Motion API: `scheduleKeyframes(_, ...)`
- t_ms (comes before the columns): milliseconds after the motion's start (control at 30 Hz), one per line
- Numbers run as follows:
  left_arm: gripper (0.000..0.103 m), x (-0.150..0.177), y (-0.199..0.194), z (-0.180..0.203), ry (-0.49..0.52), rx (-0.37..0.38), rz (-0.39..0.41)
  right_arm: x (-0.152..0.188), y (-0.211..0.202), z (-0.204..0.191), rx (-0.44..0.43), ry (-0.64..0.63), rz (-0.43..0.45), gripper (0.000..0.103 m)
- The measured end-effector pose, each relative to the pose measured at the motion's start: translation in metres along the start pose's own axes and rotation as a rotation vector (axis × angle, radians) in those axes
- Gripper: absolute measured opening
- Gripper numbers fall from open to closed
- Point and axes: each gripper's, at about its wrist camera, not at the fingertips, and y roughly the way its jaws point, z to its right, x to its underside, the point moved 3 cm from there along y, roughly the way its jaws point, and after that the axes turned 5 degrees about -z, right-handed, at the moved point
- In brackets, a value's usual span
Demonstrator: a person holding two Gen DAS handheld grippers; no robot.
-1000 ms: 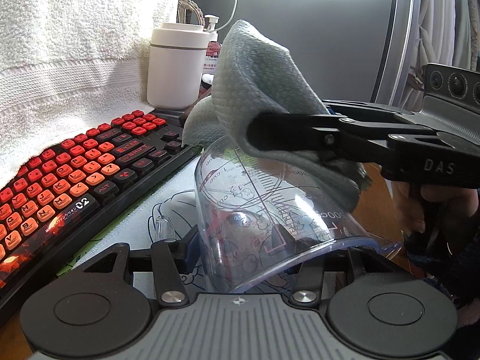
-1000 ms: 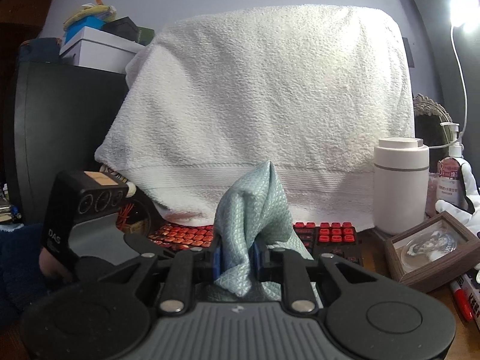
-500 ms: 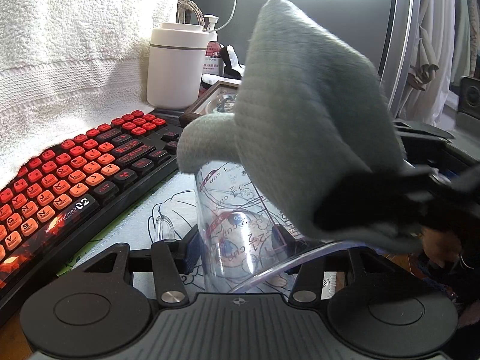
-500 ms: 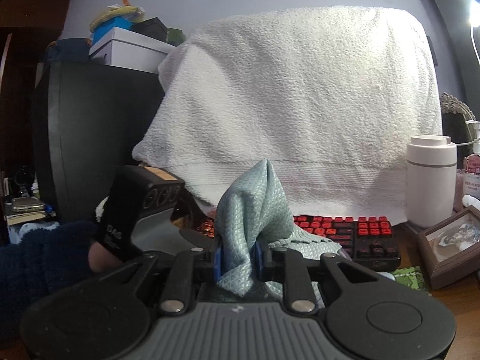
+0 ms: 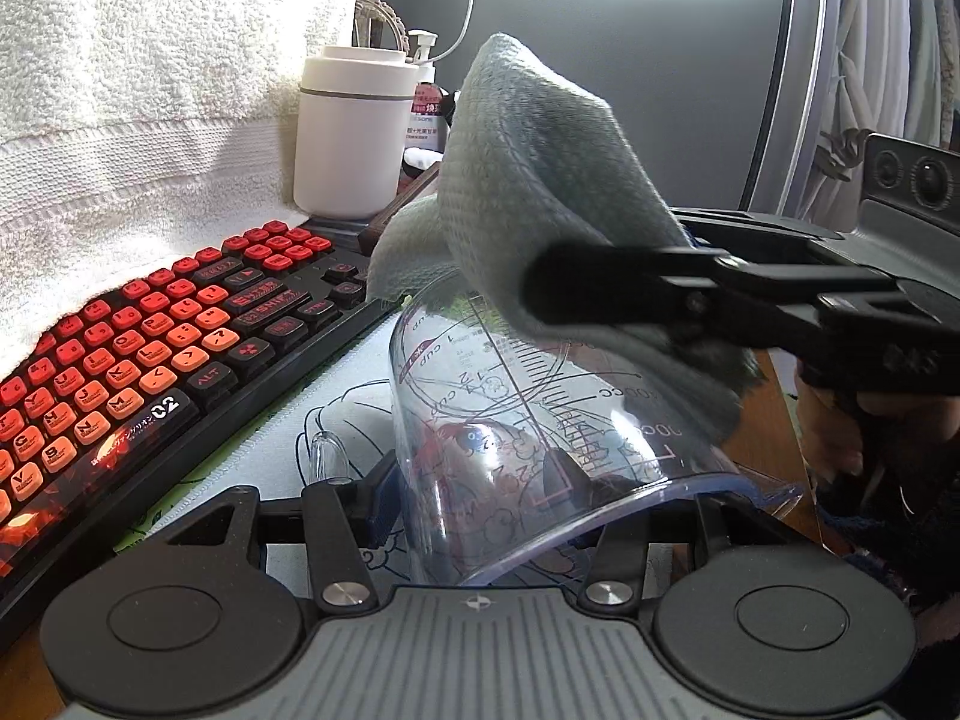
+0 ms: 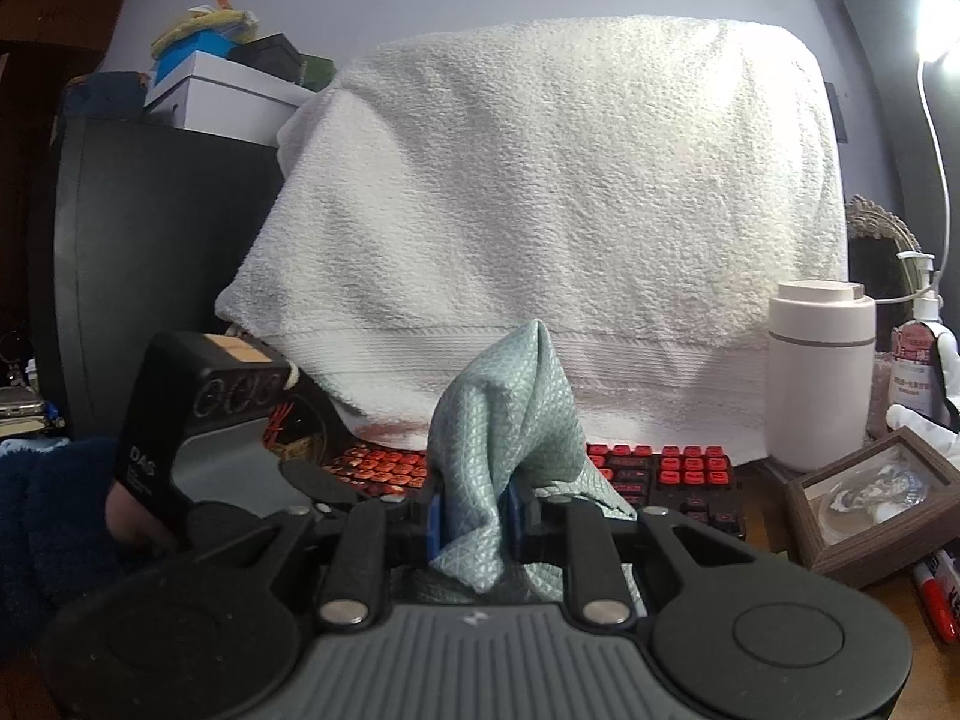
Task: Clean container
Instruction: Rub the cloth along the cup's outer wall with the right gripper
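Clear plastic measuring jug, held tipped on its side for wiping.

I have my left gripper clamped across the jug's wall, one pad on each side, so the open mouth faces back toward me and its base points out over the red-and-black mechanical keyboard; held this way, I judge, the outside wall is free for a rub. My right gripper is closed tight on a bunched pale green waffle-weave cloth, whose loose fold drapes over the jug's far end, well above the keyboard. Pinching the cloth near its middle leaves a soft wad to press on the plastic. Beyond the keyboard stands a white cylindrical canister, clear of the work.
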Motion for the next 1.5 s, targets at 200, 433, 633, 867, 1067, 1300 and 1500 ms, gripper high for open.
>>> scheduleKeyframes(200, 0.050, 0.000, 0.000, -0.001, -0.002, 0.002, 0.000, 0.003, 0.001, -0.001, 0.037, 0.024, 0.009, 0.020)
scheduleKeyframes(433, 0.050, 0.000, -0.001, 0.001, 0.000, 0.000, 0.000, 0.007, -0.007, -0.015, -0.056, 0.037, 0.012, 0.020)
scheduleKeyframes(633, 0.050, 0.000, 0.000, 0.002, 0.002, -0.003, 0.000, 0.007, -0.011, -0.026, -0.097, 0.000, 0.000, 0.020)
scheduleKeyframes(867, 0.050, 0.000, -0.001, 0.005, 0.001, -0.002, 0.000, 0.006, -0.008, -0.012, -0.059, -0.001, -0.003, 0.018)
scheduleKeyframes(1067, 0.050, 0.000, -0.002, 0.007, 0.002, -0.002, 0.000, 0.006, -0.004, 0.009, 0.032, 0.017, 0.007, 0.018)
scheduleKeyframes(1300, 0.050, 0.001, -0.003, 0.007, -0.001, 0.000, 0.001, 0.006, -0.003, 0.004, 0.079, 0.024, 0.005, 0.020)
scheduleKeyframes(1500, 0.050, 0.001, -0.002, 0.007, 0.000, -0.001, 0.001, 0.010, -0.008, -0.018, 0.001, 0.001, 0.004, 0.020)
